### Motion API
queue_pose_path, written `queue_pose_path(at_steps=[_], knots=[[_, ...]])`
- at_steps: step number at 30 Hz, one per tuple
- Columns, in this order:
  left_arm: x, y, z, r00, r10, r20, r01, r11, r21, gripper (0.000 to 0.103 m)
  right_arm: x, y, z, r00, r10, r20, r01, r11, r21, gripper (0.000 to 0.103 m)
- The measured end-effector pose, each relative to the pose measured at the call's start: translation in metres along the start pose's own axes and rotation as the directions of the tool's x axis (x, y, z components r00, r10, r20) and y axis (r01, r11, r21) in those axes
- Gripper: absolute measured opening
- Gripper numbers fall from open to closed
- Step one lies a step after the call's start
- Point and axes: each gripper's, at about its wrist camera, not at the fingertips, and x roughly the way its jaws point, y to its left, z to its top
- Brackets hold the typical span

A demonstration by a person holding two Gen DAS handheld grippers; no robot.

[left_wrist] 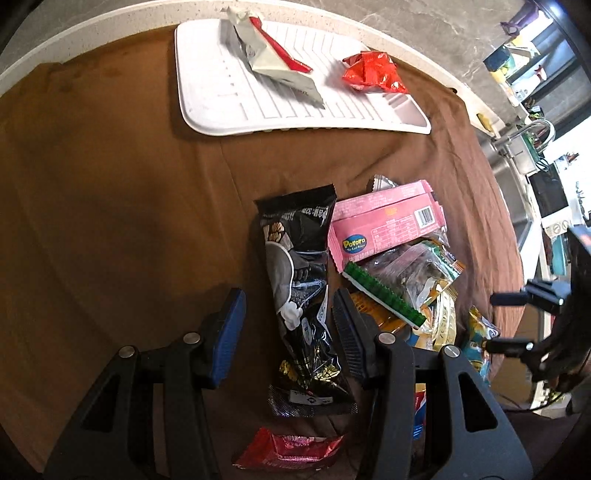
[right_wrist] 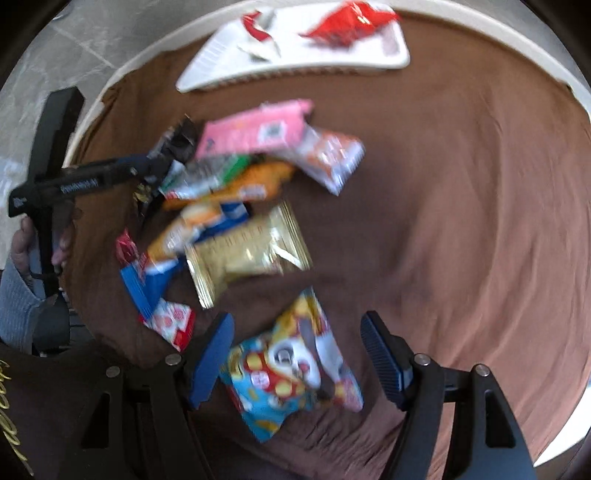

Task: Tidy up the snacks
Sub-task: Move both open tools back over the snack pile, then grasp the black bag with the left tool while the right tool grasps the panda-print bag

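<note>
A pile of snack packets lies on a brown cloth. My left gripper (left_wrist: 290, 306) is open, its blue pads either side of a long black packet (left_wrist: 301, 295) lying beneath it. To its right are a pink box (left_wrist: 388, 218) and a clear packet with a green edge (left_wrist: 399, 284). My right gripper (right_wrist: 297, 334) is open over a blue and yellow cartoon packet (right_wrist: 291, 373); the view is blurred. A gold packet (right_wrist: 247, 251) lies ahead. A white tray (left_wrist: 221, 96) at the far edge holds a white and red packet (left_wrist: 273, 59) and a red packet (left_wrist: 373, 72).
The table is round with a pale rim (left_wrist: 110, 26). A small red packet (left_wrist: 291, 448) lies near me under the left gripper. A sink and tap (left_wrist: 524, 136) stand beyond the table on the right. The left gripper and the hand holding it show in the right wrist view (right_wrist: 92, 177).
</note>
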Motion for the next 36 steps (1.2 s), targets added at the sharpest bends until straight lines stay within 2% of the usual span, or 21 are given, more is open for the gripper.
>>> queue_pose_path(at_steps=[2, 6, 14, 19, 23, 24, 25, 27, 30, 33, 36], knots=[[-0.001, -0.001, -0.001, 1.0, -0.004, 0.004, 0.004, 1.0, 0.009, 0.047, 0.001, -0.004, -0.01, 1.0, 0.02, -0.006, -0.019, 0.998, 0.058, 0.074], [0.003, -0.006, 0.003, 1.0, -0.001, 0.003, 0.001, 1.0, 0.029, 0.047, 0.004, -0.009, -0.026, 0.999, 0.052, -0.009, -0.05, 0.985, 0.165, 0.081], [0.01, -0.013, 0.011, 1.0, -0.012, 0.002, 0.012, 0.998, 0.062, 0.047, 0.017, -0.009, -0.038, 0.997, 0.08, 0.008, -0.079, 0.948, 0.307, 0.081], [0.015, -0.014, 0.016, 1.0, -0.024, 0.013, 0.023, 0.997, 0.078, 0.047, 0.02, -0.009, -0.041, 0.998, 0.065, 0.028, -0.07, 0.943, 0.326, 0.069], [0.019, -0.008, 0.02, 0.994, -0.109, 0.005, 0.109, 0.993, 0.053, 0.045, 0.019, 0.0, -0.043, 0.998, 0.043, 0.051, -0.056, 0.954, 0.294, 0.061], [0.019, -0.008, 0.02, 0.994, -0.11, 0.002, 0.11, 0.992, 0.058, 0.038, 0.019, 0.0, -0.044, 0.998, 0.044, 0.054, -0.057, 0.955, 0.292, 0.06], [0.02, -0.008, 0.02, 0.993, -0.116, 0.0, 0.116, 0.991, 0.064, 0.025, 0.018, 0.001, -0.044, 0.998, 0.042, 0.056, -0.056, 0.957, 0.284, 0.06], [0.024, -0.005, 0.017, 0.987, -0.161, -0.017, 0.162, 0.985, 0.056, 0.018, 0.015, 0.0, -0.046, 0.996, 0.041, 0.08, -0.062, 0.958, 0.281, 0.054], [0.027, -0.006, 0.013, 0.983, -0.184, -0.02, 0.185, 0.98, 0.074, 0.013, 0.009, 0.001, -0.048, 0.994, 0.036, 0.102, -0.063, 0.96, 0.272, 0.044], [0.028, -0.008, 0.011, 0.982, -0.189, -0.011, 0.189, 0.978, 0.086, 0.012, 0.006, 0.001, -0.048, 0.992, 0.045, 0.115, -0.074, 0.961, 0.266, 0.04], [0.029, -0.003, 0.011, 0.976, -0.22, -0.007, 0.22, 0.974, 0.056, 0.012, 0.003, -0.006, -0.054, 0.988, 0.078, 0.132, -0.112, 0.954, 0.277, 0.038]])
